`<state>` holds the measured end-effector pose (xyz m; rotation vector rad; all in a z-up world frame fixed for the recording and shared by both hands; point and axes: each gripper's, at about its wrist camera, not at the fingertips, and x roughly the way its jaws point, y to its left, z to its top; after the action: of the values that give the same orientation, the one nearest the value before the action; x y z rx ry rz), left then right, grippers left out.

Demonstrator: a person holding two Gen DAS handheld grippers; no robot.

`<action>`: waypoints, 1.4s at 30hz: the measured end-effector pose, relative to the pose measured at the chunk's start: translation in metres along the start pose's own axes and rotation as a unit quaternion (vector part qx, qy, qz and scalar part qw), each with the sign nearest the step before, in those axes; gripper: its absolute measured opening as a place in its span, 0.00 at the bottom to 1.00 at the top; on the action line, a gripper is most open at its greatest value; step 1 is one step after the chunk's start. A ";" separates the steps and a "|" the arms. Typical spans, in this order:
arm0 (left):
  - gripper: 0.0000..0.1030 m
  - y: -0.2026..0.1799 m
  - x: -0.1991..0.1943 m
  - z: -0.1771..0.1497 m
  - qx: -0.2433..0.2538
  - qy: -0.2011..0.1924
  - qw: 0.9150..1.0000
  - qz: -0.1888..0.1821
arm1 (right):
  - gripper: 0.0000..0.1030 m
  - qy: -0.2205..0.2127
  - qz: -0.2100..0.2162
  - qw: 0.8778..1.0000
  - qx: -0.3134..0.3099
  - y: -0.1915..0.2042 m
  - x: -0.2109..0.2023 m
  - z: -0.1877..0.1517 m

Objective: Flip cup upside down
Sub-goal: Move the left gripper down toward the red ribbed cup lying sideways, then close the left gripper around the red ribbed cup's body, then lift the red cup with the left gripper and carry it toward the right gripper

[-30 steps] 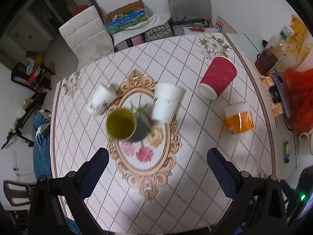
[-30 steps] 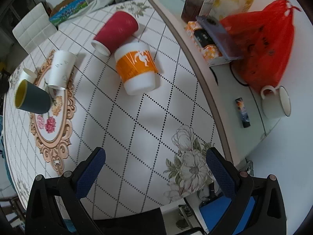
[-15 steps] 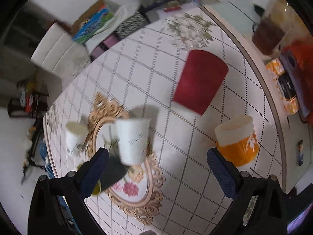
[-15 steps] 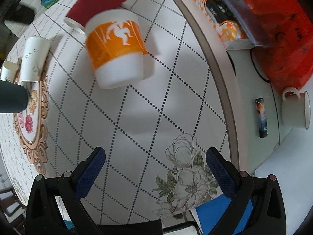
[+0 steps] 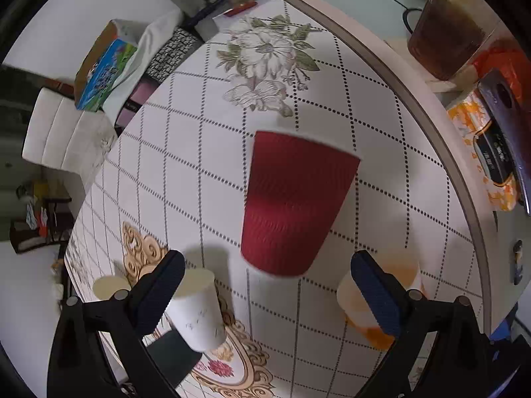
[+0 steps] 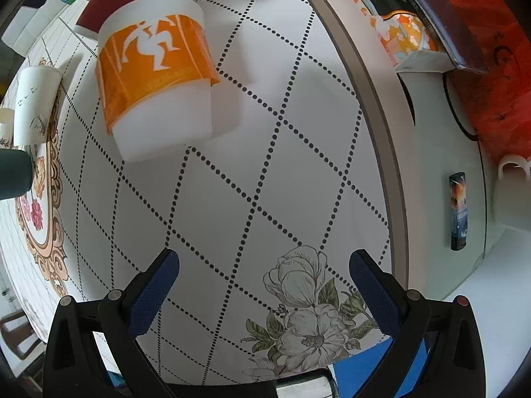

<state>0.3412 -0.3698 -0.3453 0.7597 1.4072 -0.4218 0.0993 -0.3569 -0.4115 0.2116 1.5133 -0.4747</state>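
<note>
A red ribbed paper cup [image 5: 295, 205] fills the middle of the left wrist view, wider end away from me and narrower end just between the open fingers of my left gripper [image 5: 267, 265], nothing held. I cannot tell which end is its mouth. A white cup [image 5: 199, 311], a small cream cup [image 5: 106, 287] and a dark teal cup [image 5: 172, 355] sit low on the left, partly behind the left finger. My right gripper [image 6: 262, 262] hangs open and empty over the tablecloth [image 6: 232, 182]. The orange-banded white cup [image 6: 156, 76] stands ahead of it to the left.
The round table's edge [image 6: 375, 116] curves along the right. Beyond it a side surface holds a jar of dark liquid [image 5: 444, 33], an orange packet [image 6: 398, 26], a red bag [image 6: 491, 49], a white mug [image 6: 514, 192] and a small dark stick [image 6: 458, 210]. Chairs and a box [image 5: 99, 76] stand behind.
My left gripper has swung from the dark teal cup forward and right to the red cup, now large and central. The right gripper has closed in on the orange-banded cup.
</note>
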 end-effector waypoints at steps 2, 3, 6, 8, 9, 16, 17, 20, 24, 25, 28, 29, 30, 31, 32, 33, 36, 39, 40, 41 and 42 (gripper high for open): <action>1.00 -0.003 0.008 0.008 0.006 0.007 1.000 -0.005 | 1.00 0.002 0.003 1.000 0.002 -0.001 0.002 0.003; 1.00 -0.003 0.011 0.010 0.008 0.010 1.000 -0.004 | 1.00 0.003 0.004 1.000 0.002 -0.001 0.002 0.006; 0.99 -0.005 0.023 0.019 0.015 0.019 1.000 -0.006 | 1.00 0.005 0.007 1.000 0.003 -0.003 0.002 0.013; 0.99 -0.007 0.031 0.024 0.020 0.024 0.999 -0.010 | 1.00 0.006 0.006 1.000 0.004 -0.002 0.001 0.022; 0.98 -0.008 0.034 0.026 0.021 0.026 0.999 -0.011 | 1.00 0.005 0.007 1.000 0.005 -0.002 0.000 0.026; 0.90 -0.014 0.049 0.034 0.040 0.034 0.999 -0.011 | 1.00 0.006 0.010 1.000 0.019 0.000 -0.009 0.045; 0.90 -0.014 0.051 0.034 0.041 0.035 0.998 -0.013 | 1.00 0.007 0.010 1.000 0.019 -0.001 -0.009 0.049; 0.90 -0.016 0.054 0.036 0.048 0.036 0.998 -0.012 | 1.00 0.010 0.009 1.000 0.019 -0.004 -0.010 0.056; 0.75 -0.015 0.060 0.036 0.052 0.044 0.998 -0.014 | 1.00 0.012 0.010 1.000 0.019 -0.005 -0.009 0.061; 0.72 -0.015 0.062 0.036 0.052 0.049 0.997 -0.016 | 1.00 0.011 0.010 1.000 0.020 -0.005 -0.009 0.064; 0.71 -0.014 0.064 0.037 0.050 0.048 0.997 -0.015 | 1.00 0.012 0.010 1.000 0.022 -0.007 -0.010 0.058; 0.71 -0.014 0.064 0.037 0.050 0.047 0.998 -0.015 | 1.00 0.012 0.010 1.000 0.022 -0.007 -0.011 0.058; 0.71 -0.015 0.063 0.037 0.050 0.044 0.998 -0.016 | 1.00 0.012 0.009 1.000 0.023 -0.007 -0.010 0.061; 0.71 -0.016 0.063 0.036 0.050 0.043 0.998 -0.014 | 1.00 0.012 0.010 1.000 0.024 -0.008 -0.011 0.063; 0.70 -0.017 0.062 0.036 0.050 0.041 0.998 -0.012 | 1.00 0.012 0.010 1.000 0.024 -0.010 -0.010 0.067; 0.70 -0.018 0.062 0.035 0.049 0.039 0.998 -0.010 | 1.00 0.013 0.009 1.000 0.024 -0.011 -0.010 0.068; 0.70 -0.016 0.059 0.033 0.042 0.033 0.999 -0.012 | 1.00 0.014 0.010 1.000 0.024 -0.012 -0.009 0.070; 0.70 -0.006 0.054 0.030 0.027 0.029 0.999 -0.021 | 1.00 0.013 0.011 1.000 0.023 -0.010 -0.001 0.062; 0.70 -0.004 0.051 0.029 0.022 0.027 0.999 -0.023 | 1.00 0.013 0.012 1.000 0.022 -0.011 -0.002 0.062; 0.70 -0.003 0.049 0.028 0.019 0.023 0.999 -0.024 | 1.00 0.013 0.012 1.000 0.022 -0.011 -0.001 0.061; 0.70 -0.001 0.046 0.027 0.016 0.019 0.999 -0.025 | 1.00 0.013 0.013 1.000 0.022 -0.007 0.002 0.057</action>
<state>0.3662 -0.3813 -0.3906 0.7637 1.4600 -0.4722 0.1482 -0.3873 -0.4084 0.2717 1.5240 -0.4867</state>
